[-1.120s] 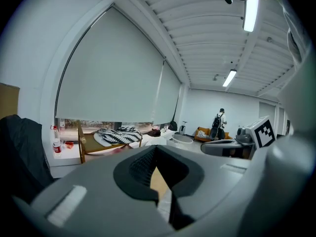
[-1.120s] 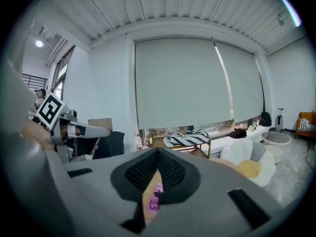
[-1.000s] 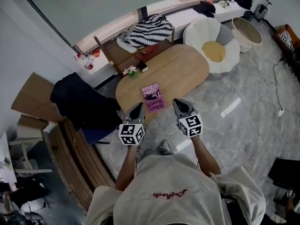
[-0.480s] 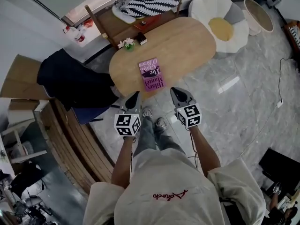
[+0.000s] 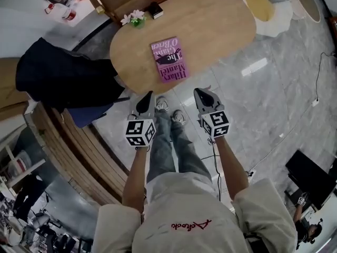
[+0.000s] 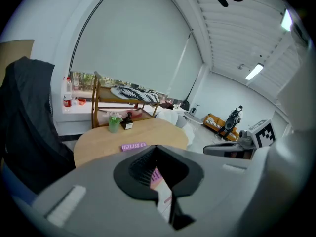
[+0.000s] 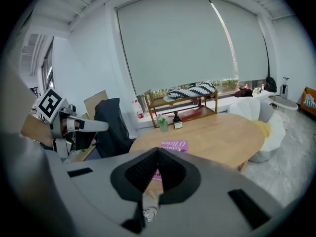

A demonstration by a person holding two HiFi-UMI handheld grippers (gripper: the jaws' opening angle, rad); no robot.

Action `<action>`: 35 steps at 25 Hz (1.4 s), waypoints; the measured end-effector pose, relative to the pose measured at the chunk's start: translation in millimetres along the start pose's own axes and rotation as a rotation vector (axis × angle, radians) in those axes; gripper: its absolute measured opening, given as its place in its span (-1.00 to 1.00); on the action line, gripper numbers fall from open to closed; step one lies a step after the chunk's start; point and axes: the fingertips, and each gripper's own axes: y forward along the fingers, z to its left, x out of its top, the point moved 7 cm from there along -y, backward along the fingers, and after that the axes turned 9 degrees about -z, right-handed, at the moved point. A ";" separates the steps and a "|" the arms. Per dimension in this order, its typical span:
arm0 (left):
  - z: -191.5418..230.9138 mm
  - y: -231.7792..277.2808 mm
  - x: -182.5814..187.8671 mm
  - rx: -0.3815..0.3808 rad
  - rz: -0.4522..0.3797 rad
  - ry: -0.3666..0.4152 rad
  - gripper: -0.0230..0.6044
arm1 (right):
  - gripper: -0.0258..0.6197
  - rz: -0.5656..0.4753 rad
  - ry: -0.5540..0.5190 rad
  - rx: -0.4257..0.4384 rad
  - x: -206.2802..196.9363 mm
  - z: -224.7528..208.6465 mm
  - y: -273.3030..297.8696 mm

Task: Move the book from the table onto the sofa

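Book [image 5: 170, 58] lies flat on the oval wooden table [image 5: 216, 25], marble floor [image 5: 274, 104] around; left tongs [image 5: 147, 95] and right tongs [image 5: 200, 93] closed.

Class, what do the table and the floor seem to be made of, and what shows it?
Table: probably wood or veneer, matt; pale brown with faint grain.
Floor: likely polished stone or tile; grey veining, bright glare patch.

Before you, a matt wooden tabletop [image 5: 221, 20] carries a smooth paper-covered book [image 5: 170, 59] above a glossy stone floor [image 5: 263, 104].
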 end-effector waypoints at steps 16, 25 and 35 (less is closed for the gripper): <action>38.7 26.1 -135.3 0.006 0.199 -0.082 -0.90 | -0.90 0.158 0.101 -0.042 -125.2 -19.0 32.8; 48.2 30.7 -179.3 0.015 0.249 -0.100 -0.90 | -0.90 0.180 0.123 -0.035 -163.7 -23.3 47.9; 68.6 78.4 -195.4 0.009 0.249 -0.078 -0.90 | -0.90 0.154 0.127 -0.020 -173.1 -44.2 91.5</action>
